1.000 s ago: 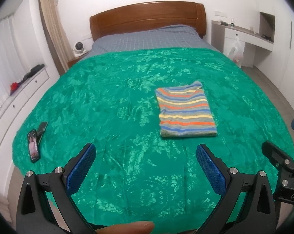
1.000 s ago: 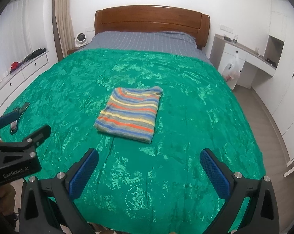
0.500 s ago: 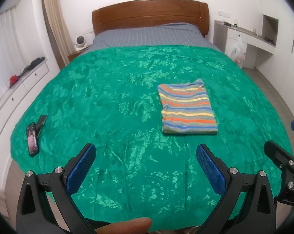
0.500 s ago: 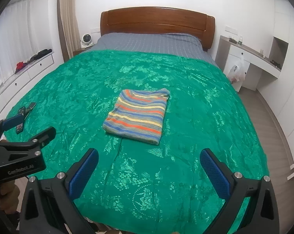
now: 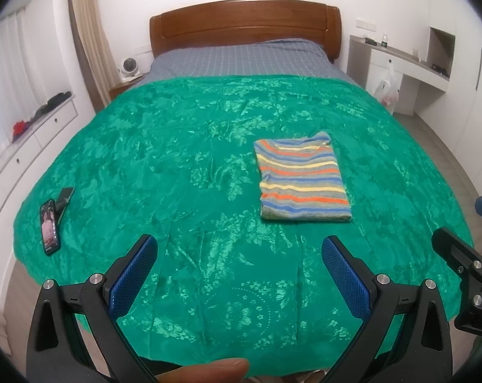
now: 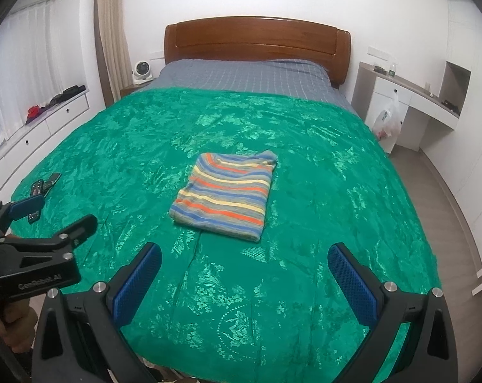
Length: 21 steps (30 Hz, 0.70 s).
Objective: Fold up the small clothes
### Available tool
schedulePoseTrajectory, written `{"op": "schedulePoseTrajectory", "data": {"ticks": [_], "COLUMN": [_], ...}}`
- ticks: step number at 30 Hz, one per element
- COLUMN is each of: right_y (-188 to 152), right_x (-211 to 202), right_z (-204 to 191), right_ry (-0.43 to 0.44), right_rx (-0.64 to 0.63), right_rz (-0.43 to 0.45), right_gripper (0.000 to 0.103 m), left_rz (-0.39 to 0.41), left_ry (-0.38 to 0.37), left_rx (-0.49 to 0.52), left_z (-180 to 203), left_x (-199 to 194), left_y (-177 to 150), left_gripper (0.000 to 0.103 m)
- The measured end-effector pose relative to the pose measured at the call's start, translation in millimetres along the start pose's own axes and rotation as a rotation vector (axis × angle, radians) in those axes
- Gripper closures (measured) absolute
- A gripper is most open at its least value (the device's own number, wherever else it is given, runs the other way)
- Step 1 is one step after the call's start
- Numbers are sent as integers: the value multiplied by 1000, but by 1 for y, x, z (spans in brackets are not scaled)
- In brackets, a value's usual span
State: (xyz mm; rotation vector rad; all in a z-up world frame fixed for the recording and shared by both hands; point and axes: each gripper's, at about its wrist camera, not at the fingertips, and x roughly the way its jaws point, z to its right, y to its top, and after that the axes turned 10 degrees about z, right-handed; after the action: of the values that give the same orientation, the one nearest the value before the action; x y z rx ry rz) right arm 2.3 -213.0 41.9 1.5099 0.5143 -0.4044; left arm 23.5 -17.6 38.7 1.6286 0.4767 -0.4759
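Observation:
A striped garment [image 5: 301,178] lies folded into a neat rectangle on the green bedspread [image 5: 177,166]; it also shows in the right wrist view [image 6: 226,194]. My left gripper [image 5: 237,274] is open and empty, held above the foot of the bed, well short of the garment. My right gripper [image 6: 244,281] is open and empty too, back from the garment over the bed's front edge. The left gripper's body shows at the left of the right wrist view [image 6: 36,265].
A phone [image 5: 49,225] and a dark remote [image 5: 63,199] lie on the bedspread's left edge. A wooden headboard [image 5: 244,22] stands at the back. White drawers [image 5: 33,140] run along the left; a desk [image 5: 400,63] and plastic bag [image 5: 387,87] stand at right.
Both grippers have drawn back and risen a little from the bed; the folded garment looks farther away. Neither gripper's opening has changed, and the garment has not moved.

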Motion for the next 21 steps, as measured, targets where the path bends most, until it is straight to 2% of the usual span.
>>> {"op": "schedulePoseTrajectory", "data": {"ticks": [21], "right_y": [-5], "right_x": [10], "right_z": [-10], "right_ry": [16], "right_rx": [-18], "right_rz": [-38], "right_gripper": [0], "left_rz": [4], "left_ry": [-12], "left_rx": [-6], "left_z": [-1], "left_x": [-3], "left_y": [2], "left_gripper": [0]}}
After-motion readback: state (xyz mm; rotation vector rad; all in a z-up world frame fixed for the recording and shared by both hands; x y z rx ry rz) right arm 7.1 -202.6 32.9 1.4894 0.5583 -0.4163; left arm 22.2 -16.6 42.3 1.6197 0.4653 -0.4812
